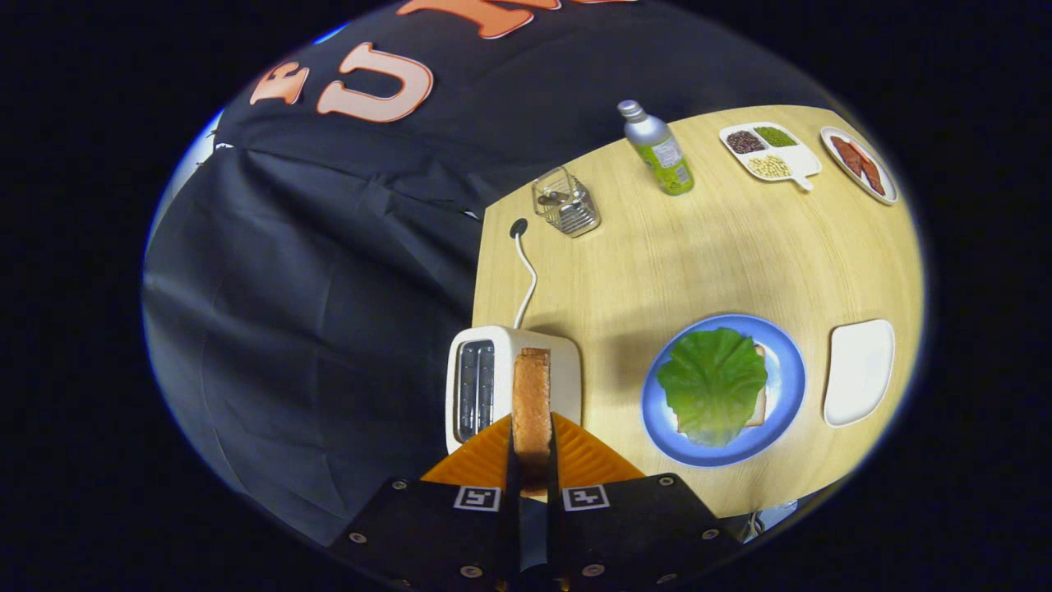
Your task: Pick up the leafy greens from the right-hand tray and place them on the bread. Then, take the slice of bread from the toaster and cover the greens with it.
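My gripper (532, 448) is shut on a slice of toasted bread (532, 403), held edge-on between the two fingers, above the white toaster (493, 386). The toaster's left slot shows empty. To the right of the toaster stands a blue plate (789, 386) with a slice of bread (759, 404) on it, and a leafy green (712, 385) lies on top of that bread and covers most of it. Further right lies a white tray (859, 372) with nothing on it.
The toaster's white cord (527, 284) runs back to a hole in the wooden table (657, 255). Beyond stand a clear holder (565, 201), a green-labelled bottle (657, 150), a divided white dish of grains (768, 150) and a plate of red slices (859, 163). The table's left edge runs just beside the toaster.
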Demonstrator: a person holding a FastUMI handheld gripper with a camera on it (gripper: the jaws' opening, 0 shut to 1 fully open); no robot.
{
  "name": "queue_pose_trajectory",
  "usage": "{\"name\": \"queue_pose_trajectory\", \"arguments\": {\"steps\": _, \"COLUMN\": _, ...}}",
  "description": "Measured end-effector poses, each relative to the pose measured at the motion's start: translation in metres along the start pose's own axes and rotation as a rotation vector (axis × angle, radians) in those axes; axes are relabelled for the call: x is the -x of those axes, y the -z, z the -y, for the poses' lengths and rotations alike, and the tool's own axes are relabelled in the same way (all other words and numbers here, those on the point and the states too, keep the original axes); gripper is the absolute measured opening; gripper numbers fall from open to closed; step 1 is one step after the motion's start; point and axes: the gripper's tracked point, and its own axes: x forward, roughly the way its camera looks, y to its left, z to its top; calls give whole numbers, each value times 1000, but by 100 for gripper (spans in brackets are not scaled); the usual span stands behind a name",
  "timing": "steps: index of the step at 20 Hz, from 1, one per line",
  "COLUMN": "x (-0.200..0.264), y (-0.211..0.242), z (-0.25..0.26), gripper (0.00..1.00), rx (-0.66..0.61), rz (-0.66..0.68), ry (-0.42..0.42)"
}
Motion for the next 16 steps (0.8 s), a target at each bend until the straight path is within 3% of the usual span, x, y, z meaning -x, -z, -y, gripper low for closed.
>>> {"name": "queue_pose_trajectory", "arguments": {"steps": 12, "x": -18, "y": 16, "z": 107, "gripper": 13, "rx": -74, "rz": -36, "ry": 67}}
{"name": "queue_pose_trajectory", "arguments": {"steps": 16, "x": -33, "y": 19, "z": 125, "gripper": 13, "rx": -117, "rz": -32, "ry": 49}}
